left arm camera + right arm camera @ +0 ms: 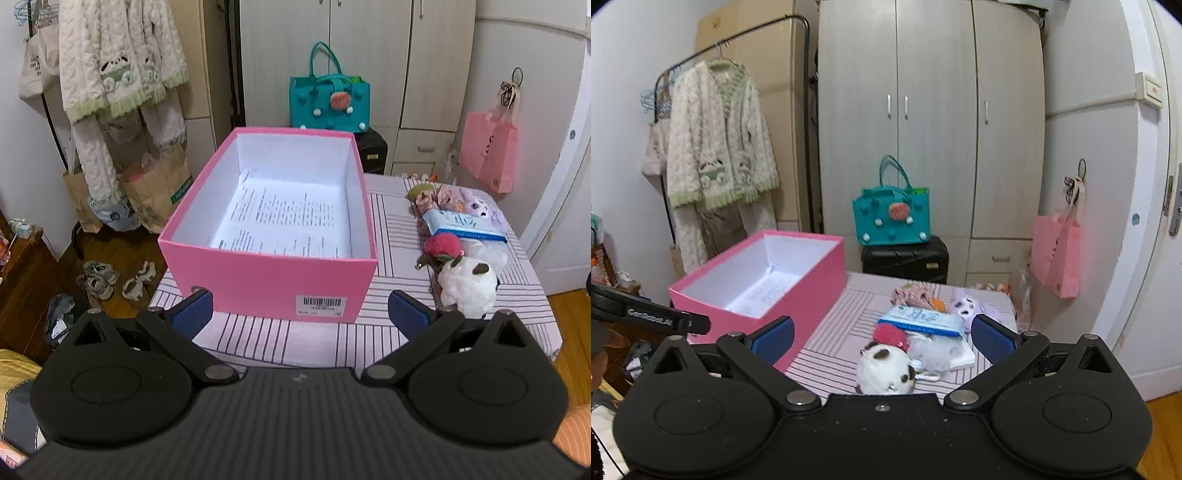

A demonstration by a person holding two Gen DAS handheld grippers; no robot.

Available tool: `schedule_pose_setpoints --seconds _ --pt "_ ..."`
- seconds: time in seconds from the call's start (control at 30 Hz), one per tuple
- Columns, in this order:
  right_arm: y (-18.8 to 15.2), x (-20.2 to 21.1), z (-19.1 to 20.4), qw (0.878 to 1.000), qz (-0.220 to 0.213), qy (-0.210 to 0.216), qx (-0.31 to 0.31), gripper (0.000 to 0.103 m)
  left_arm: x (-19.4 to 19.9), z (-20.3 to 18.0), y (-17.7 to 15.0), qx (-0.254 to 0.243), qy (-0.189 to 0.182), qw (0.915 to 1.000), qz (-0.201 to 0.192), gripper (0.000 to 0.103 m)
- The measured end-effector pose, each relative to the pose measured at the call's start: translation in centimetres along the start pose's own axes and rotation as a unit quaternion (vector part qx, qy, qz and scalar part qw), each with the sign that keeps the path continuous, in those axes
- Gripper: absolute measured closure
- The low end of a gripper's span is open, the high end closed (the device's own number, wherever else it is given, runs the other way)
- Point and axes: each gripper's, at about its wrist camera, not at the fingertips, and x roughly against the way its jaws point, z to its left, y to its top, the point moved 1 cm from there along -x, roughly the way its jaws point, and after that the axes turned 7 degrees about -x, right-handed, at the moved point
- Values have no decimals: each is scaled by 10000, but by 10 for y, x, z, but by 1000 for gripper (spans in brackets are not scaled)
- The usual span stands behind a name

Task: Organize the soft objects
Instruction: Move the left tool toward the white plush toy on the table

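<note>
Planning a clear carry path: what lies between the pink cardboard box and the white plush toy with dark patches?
Only bare striped tablecloth separates the pink cardboard box from the white plush toy, clearest in the left wrist view.

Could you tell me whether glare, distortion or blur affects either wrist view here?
Left wrist view: the pink box floor is washed out bluish-white, though the printed sheet stays legible. Right wrist view: fisheye bends the wardrobe and door edges, and the white plush looks slightly soft.
</note>
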Motion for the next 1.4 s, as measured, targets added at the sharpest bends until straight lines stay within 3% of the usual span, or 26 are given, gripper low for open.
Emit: schedule_pose_setpoints --seconds 0.33,0.7,1.4 --pt "11 -2 -9 9987 398 269 -185 0 11 -5 7 -275 -18 9996 -25 1" --pt "10 -2 -12 9982 438 366 -179 0 26 -5 12 -407 69 9987 -289 0" --pt "14 0 -14 9985 400 348 -124 0 25 -7 13 -547 -53 9982 -251 2"
